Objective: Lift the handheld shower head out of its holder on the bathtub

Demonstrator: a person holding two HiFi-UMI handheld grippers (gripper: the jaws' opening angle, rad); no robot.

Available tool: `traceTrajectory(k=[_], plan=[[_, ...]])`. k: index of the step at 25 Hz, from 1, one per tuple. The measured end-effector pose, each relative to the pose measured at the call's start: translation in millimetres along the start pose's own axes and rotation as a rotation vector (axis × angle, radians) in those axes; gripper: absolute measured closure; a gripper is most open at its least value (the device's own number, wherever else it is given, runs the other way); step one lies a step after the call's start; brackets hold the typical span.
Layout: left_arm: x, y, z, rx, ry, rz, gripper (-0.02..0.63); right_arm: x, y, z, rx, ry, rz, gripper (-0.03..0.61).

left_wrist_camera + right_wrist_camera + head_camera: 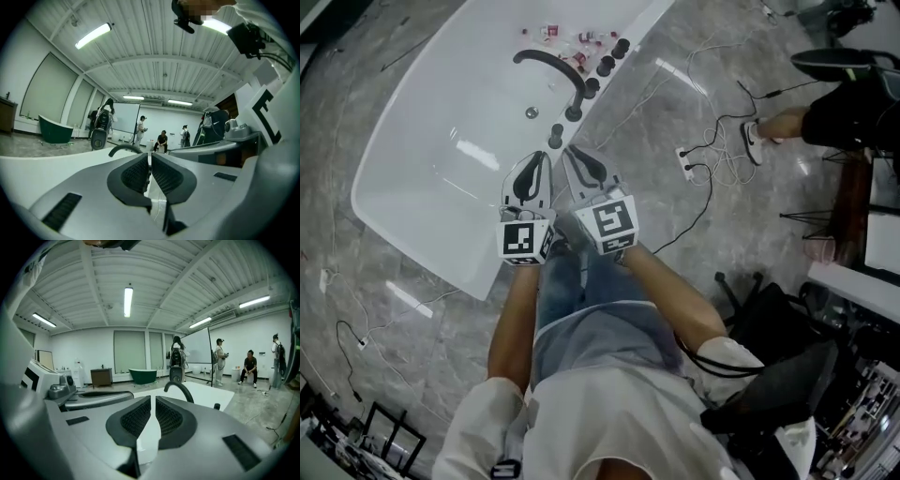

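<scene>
The white bathtub lies ahead, with a black arched faucet and a row of black knobs along its right rim. A short dark cylinder stands on the rim nearest the grippers; I cannot tell whether it is the handheld shower head. My left gripper and right gripper hover side by side just short of that rim, both shut and holding nothing. The left gripper looks level over the tub toward the faucet. The right gripper faces the faucet and a small knob.
Cables and a power strip lie on the marble floor right of the tub. A seated person is at the far right. Small bottles sit on the tub's far end. A green tub and standing people are farther off.
</scene>
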State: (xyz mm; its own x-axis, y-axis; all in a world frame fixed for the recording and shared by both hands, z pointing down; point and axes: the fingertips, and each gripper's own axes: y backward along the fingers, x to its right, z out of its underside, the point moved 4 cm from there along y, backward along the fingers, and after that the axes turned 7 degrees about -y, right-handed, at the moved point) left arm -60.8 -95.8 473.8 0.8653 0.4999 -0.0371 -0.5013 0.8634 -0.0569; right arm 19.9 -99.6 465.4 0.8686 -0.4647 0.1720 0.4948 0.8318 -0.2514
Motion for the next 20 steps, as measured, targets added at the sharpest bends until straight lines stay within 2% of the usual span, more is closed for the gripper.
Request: traceTrajectory(k=[3,5,7,10,13,15,17,20], plan=[[-18.2,-25.5,44.6,-0.05,0.028,-0.064,0.594,31.7,-45.3,53.1,-0.087,-0.003,0.004,0.547],[-26.4,-39.3,64.9,-0.052,0.043,-0.087,0.594,48.6,-76.0,87.1,-0.133,-0.002,-0.003,0.414],[-30.7,-54.1,83.9,-0.059,0.053,-0.09,0.594,66.3,-107.7,120.1,-0.168,0.002,0.011,0.395],[-35.3,-71.3,109.3,-0.063,0.061,-0.105,0.594,93.4,-153.2,162.2,-0.186,0.003,0.069,0.387],[-41.2,-87.5,138.8,-0.072,0.062,-0.116,0.594,112.3,-191.2,190.8,-0.184,-0.015,0.082,0.387],[-44.5,-96.2,151.9,-0.08,0.052,-0.116,0.594,118.9,-205.9,198.0,-0.174,0.016,0.083,0.388],[-48.4,-99.1,156.5,-0.078,0.043,-0.12,0.594,118.7,-212.1,199.7,-0.171,0.057,0.072,0.439],[-57.3,-99.7,153.0,-0.071,0.045,-0.14,0.594,114.2,-209.6,198.9,-0.185,0.075,0.054,0.443]])
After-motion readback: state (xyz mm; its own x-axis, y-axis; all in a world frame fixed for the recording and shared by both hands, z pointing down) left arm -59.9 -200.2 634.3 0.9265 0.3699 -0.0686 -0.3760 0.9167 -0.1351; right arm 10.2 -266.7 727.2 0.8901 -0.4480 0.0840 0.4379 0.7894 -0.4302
